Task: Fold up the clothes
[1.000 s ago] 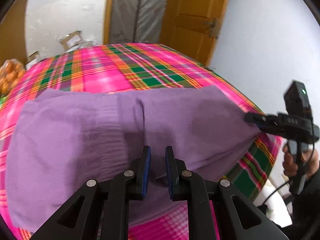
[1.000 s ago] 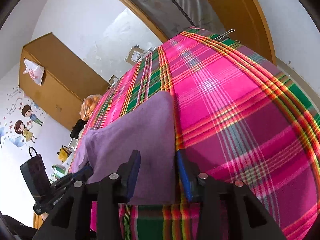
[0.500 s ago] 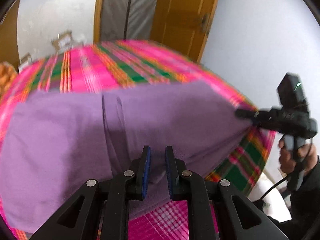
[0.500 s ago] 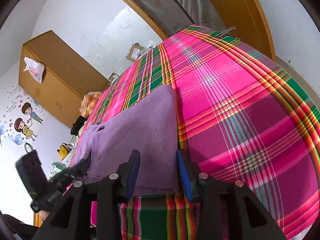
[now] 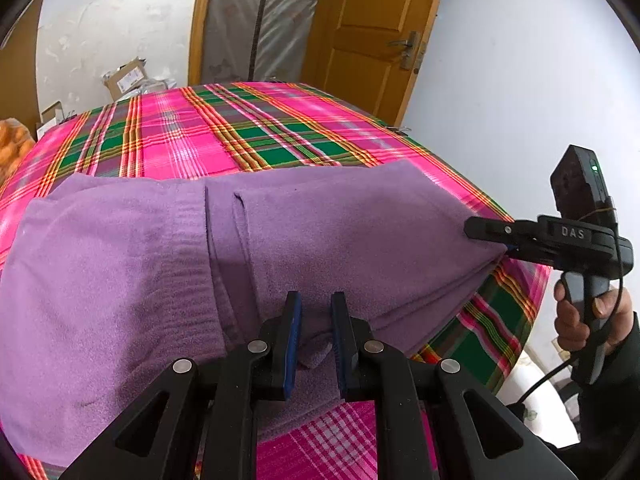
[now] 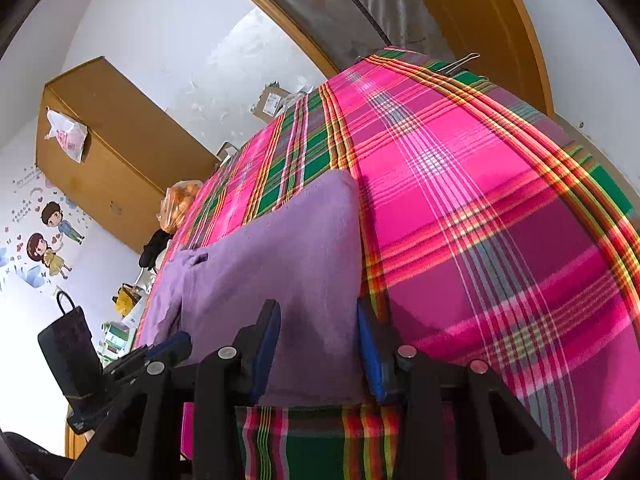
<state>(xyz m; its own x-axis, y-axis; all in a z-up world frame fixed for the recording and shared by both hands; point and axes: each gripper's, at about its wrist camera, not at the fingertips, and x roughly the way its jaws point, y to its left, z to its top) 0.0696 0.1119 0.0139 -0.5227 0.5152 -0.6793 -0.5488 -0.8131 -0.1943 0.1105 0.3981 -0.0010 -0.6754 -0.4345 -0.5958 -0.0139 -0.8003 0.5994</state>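
Left gripper (image 5: 315, 334): one, jaws close together with a fold of the near hem of the purple garment (image 5: 168, 264) pinched between the blue pads.
Right gripper (image 6: 318, 344): one, jaws spread apart, straddling the garment's right near corner without clamping it; in the left wrist view its fingers sit at that corner's tip, and one hand (image 5: 580, 312) grips its handle.

Purple garment: one, fleece-like, folded in layers, lying across the near part of the worktop (image 5: 208, 140), its long edge along the front edge. Two short slits show near its middle.

Worktop cover: one pink, green and orange plaid cloth, reaching beyond the garment on all sides.

Beyond the garment's far edge: one wooden door (image 5: 372, 40), one grey curtain (image 5: 248, 20), cardboard boxes (image 5: 124, 78) (number unclear). To the garment's left: one bag of orange fruit (image 6: 180, 202), one wooden cabinet (image 6: 108, 148), two cartoon figure stickers (image 6: 48, 232) on the wall.

Change from a second ago: the garment sits drawn farther toward the front edge; the right gripper's jaws are wider than before; the left gripper's pinch is unchanged.
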